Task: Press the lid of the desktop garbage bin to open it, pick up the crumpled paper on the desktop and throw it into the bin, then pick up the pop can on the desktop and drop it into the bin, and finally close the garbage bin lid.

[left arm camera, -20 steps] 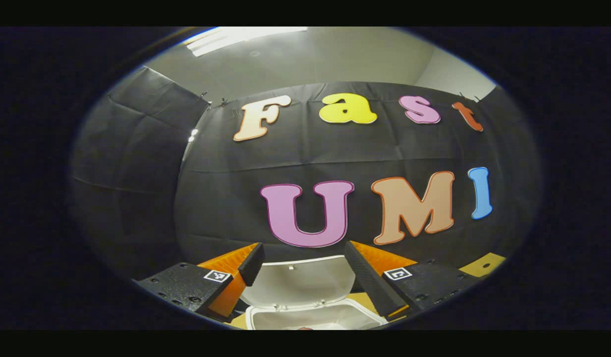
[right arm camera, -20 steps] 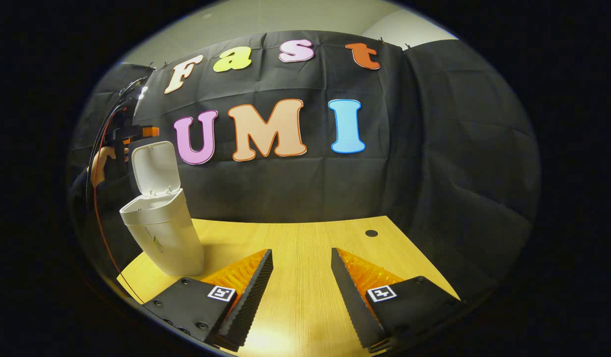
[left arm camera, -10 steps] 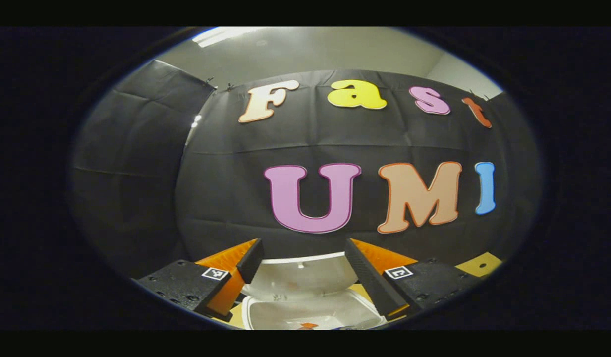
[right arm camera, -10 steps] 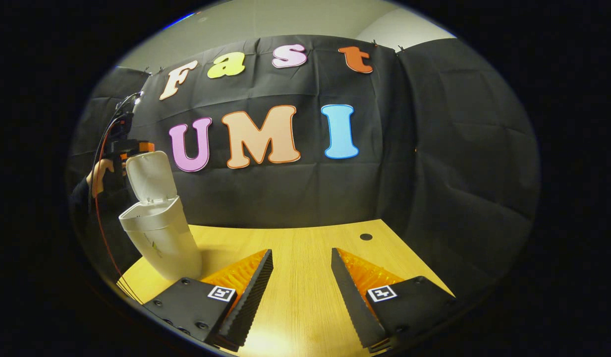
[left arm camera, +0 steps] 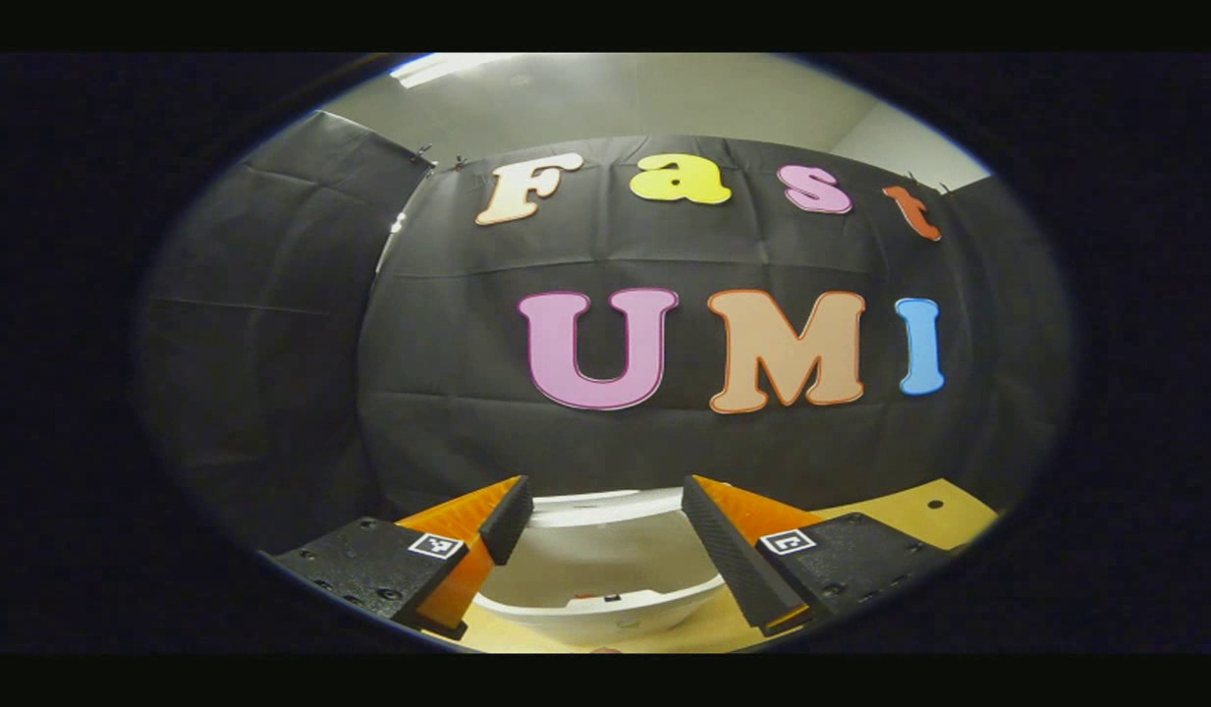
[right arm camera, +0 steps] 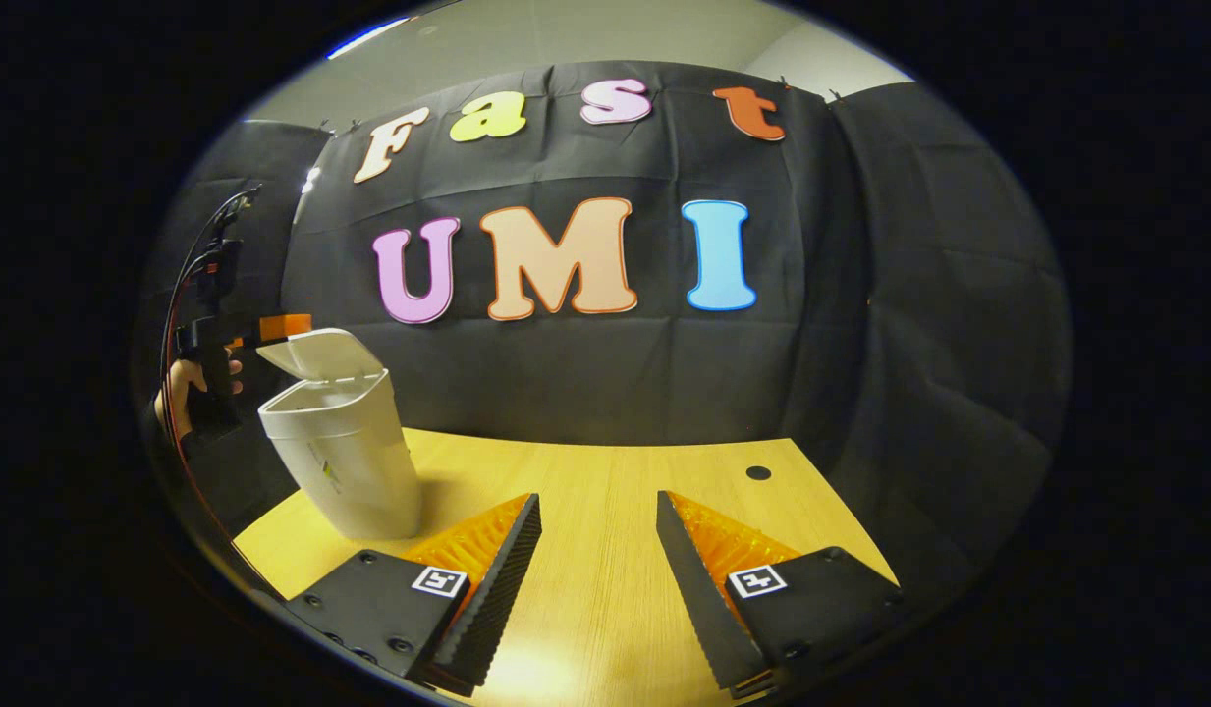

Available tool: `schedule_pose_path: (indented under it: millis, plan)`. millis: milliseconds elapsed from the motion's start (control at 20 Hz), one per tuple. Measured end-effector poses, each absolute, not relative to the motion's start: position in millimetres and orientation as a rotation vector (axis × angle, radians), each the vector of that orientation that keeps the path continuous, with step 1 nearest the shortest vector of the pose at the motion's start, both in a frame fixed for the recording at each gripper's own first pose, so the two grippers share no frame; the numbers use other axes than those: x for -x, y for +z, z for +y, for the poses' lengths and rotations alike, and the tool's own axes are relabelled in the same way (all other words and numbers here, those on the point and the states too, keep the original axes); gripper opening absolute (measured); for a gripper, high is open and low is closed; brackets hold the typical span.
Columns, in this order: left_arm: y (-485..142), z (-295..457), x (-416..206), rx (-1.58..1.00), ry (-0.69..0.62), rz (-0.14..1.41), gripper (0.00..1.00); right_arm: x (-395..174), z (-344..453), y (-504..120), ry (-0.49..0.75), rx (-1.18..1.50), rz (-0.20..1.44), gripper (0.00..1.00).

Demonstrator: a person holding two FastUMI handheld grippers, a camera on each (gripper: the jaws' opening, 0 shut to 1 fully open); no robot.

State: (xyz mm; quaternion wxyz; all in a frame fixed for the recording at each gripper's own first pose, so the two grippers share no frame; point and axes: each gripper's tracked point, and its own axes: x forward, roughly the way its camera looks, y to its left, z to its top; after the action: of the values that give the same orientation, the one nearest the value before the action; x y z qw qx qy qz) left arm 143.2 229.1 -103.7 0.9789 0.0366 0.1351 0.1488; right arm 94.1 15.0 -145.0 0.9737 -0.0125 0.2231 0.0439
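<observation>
Left gripper view: the left claw (left arm camera: 605, 520) is standing wide, gripping nothing. The white lid (left arm camera: 605, 550) of the garbage bin is lying between and just beyond its fingers, tilted part-way down over the bin's opening. Whether either finger is touching the lid cannot be told here. A small reddish item is showing under the lid edge; it is too small to identify. A strip of the wooden worktop (left arm camera: 919, 516) is showing at the lower right, with a dark round hole (left arm camera: 927, 504) in it.

Right gripper view: the right claw (right arm camera: 595, 530) is also standing wide and empty, hovering low over the worktop (right arm camera: 605, 481). The garbage bin (right arm camera: 345, 462) is standing upright on the worktop's left part, well apart from this claw. Its lid (right arm camera: 320, 353) is hanging half-open, hinged at the far side. The left claw (right arm camera: 276, 326) is sitting at the lid's raised left edge, held by a hand (right arm camera: 188, 388).
</observation>
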Motion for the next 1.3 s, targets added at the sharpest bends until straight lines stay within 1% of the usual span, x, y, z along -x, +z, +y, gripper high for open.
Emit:
schedule_pose_path:
  millis: [50,100,150,200,350,400,450,500,550,600,650,700,800,850,900,1000,1050,1100,1250,1300]
  plan:
    - [-113.0,226.4,-136.7,-0.086,0.306,0.284,0.98,-92.1,17.9,-148.1,0.100,0.031,0.459,0.82]
    - [-122.1,223.2,-130.7,-0.090,0.308,0.295,0.98,-91.2,20.8,-150.2,0.111,0.037,0.469,0.82]
    - [-131.8,219.5,-124.8,-0.092,0.310,0.305,0.93,-89.9,23.1,-154.4,0.123,0.043,0.479,0.82]
    - [-144.0,216.8,-119.3,-0.087,0.311,0.324,0.95,-88.5,24.9,-157.4,0.133,0.052,0.488,0.82]
    - [-188.9,211.2,-97.0,-0.031,0.323,0.420,0.97,-84.5,27.6,-165.6,0.162,0.100,0.515,0.82]
    - [-190.3,207.2,-90.4,-0.064,0.314,0.430,0.99,-83.3,29.0,-168.7,0.171,0.116,0.527,0.82]
    - [-180.9,206.8,-96.6,-0.083,0.314,0.345,0.98,-82.7,30.4,-171.0,0.176,0.126,0.535,0.82]
    - [-182.5,209.5,-98.8,-0.067,0.316,0.314,0.96,-82.0,31.8,-173.3,0.181,0.127,0.546,0.83]
    - [-190.1,207.2,-95.6,-0.038,0.307,0.311,0.95,-80.9,36.4,-177.3,0.191,0.119,0.566,0.87]
    - [-184.4,205.2,-101.4,-0.026,0.294,0.246,0.97,-77.9,42.5,-178.5,0.204,0.102,0.588,0.84]
    - [-182.9,207.6,-107.4,-0.072,0.285,0.246,1.00,-74.3,49.5,-179.1,0.216,0.085,0.604,0.84]
    - [-192.3,205.8,-103.6,-0.106,0.287,0.318,0.94,-71.8,56.5,-173.7,0.235,0.078,0.605,0.84]
    - [-211.9,209.7,-104.4,-0.182,0.270,0.503,0.96,-67.4,66.3,-156.7,0.258,0.091,0.546,0.84]
    - [-216.9,208.8,-98.1,-0.180,0.274,0.584,0.95,-65.7,70.0,-145.0,0.273,0.089,0.503,0.85]
    - [-216.3,209.0,-101.0,-0.172,0.267,0.633,0.97,-66.6,73.6,-135.2,0.284,0.081,0.464,0.84]
    - [-213.6,209.9,-104.4,-0.052,0.265,0.659,0.96,-71.9,75.9,-127.6,0.293,0.022,0.417,0.85]
    - [-207.0,210.9,-111.4,0.017,0.276,0.620,0.96,-75.0,74.5,-129.8,0.285,-0.015,0.411,0.85]
    - [-206.6,211.1,-114.6,0.057,0.284,0.633,0.96,-77.0,71.0,-136.0,0.271,-0.054,0.422,0.85]
    - [-217.5,218.9,-115.1,-0.029,0.242,0.725,0.92,-81.4,57.0,-160.7,0.225,-0.130,0.467,0.84]
    - [-215.7,220.3,-119.4,-0.054,0.240,0.728,0.94,-80.5,53.6,-169.7,0.212,-0.132,0.487,0.84]
